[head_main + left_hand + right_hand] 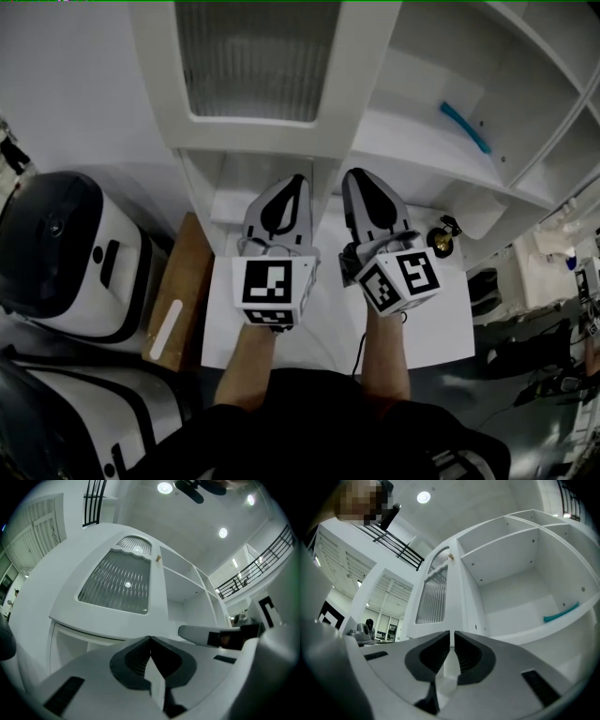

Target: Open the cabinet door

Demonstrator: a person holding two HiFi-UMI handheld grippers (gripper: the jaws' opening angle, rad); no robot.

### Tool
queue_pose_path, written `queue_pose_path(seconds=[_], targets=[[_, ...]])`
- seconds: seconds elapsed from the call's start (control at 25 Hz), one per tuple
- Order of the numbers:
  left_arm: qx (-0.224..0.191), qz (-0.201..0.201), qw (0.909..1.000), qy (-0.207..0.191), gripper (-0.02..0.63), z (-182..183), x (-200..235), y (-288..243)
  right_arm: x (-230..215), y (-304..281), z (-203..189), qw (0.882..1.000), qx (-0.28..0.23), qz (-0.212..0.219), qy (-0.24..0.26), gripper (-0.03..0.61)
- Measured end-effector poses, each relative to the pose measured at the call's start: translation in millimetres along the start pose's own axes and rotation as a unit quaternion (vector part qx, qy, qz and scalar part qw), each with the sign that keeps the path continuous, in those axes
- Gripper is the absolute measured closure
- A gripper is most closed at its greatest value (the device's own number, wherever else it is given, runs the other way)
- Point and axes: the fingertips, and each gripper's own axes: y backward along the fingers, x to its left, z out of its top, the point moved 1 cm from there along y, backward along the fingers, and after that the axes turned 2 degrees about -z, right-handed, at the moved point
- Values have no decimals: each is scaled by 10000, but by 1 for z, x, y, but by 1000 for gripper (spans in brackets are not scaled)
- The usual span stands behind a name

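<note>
Left gripper (293,183) is hanging nearest, jaws pressed together with nothing between them. Right gripper (361,180) is sitting just beside it, jaws likewise closed and empty.

The step in hand is looking like the reach for the handle. Doing it well is going to need three things:
- raising one gripper and spreading its jaws before it arrives
- closing squarely on the small knob (158,559)
- pulling along the door's swing rather than straight back

Cabinet door (262,56), ribbed glass in a white frame, is covering the cabinet's left column. It's looking shut or nearly so, can't tell for sure. Both sets of fingers are pointing at the cabinet below the door's bottom edge, not touching it. The knob is sitting high on the door's right edge, well apart from both. Open shelves (422,141) are lying to the right.
</note>
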Motion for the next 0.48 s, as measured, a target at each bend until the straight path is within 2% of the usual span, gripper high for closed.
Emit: queue_pose_path(seconds=[0.12,0.48], targets=[[-33,46,10000,7,601,1,7,-3,-2,-8,4,9999,-45,115,12,481],[87,113,9999,92,600,-13,22,-12,-11,-36,8,9997,-95,186,99,375]])
